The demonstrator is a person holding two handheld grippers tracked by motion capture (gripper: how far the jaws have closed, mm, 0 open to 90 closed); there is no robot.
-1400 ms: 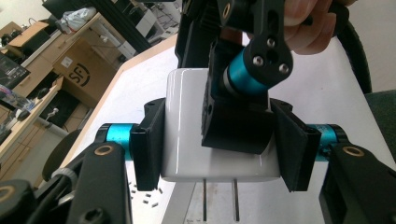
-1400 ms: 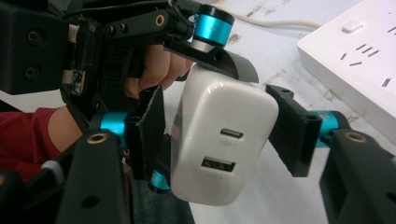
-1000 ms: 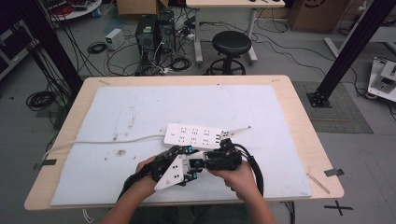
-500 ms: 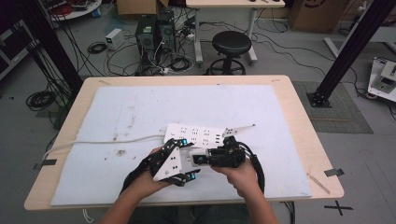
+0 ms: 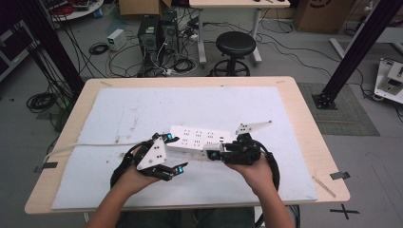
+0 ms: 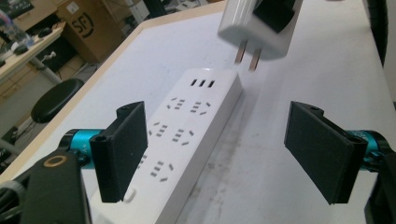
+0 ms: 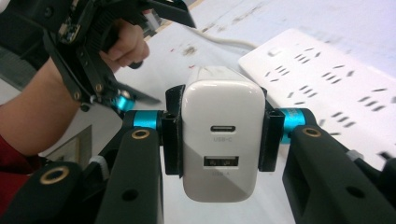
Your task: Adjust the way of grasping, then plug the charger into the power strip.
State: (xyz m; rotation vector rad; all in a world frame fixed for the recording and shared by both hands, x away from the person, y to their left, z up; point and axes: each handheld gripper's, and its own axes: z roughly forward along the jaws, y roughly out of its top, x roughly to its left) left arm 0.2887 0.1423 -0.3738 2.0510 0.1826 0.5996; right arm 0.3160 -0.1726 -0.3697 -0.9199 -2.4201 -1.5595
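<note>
Even, soft overhead room light, faint shadows on the bench (image 5: 304,118), high view slightly soft, power strip (image 7: 327,93) motion-blurred in right gripper view, edges dim.

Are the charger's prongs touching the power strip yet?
Apart. The left gripper view shows the charger prongs hanging above the power strip, with bare table showing beneath them.

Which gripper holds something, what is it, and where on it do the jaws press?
The right gripper clamps the white USB charger by its two flat sides. The left gripper is open and holds nothing.
</note>
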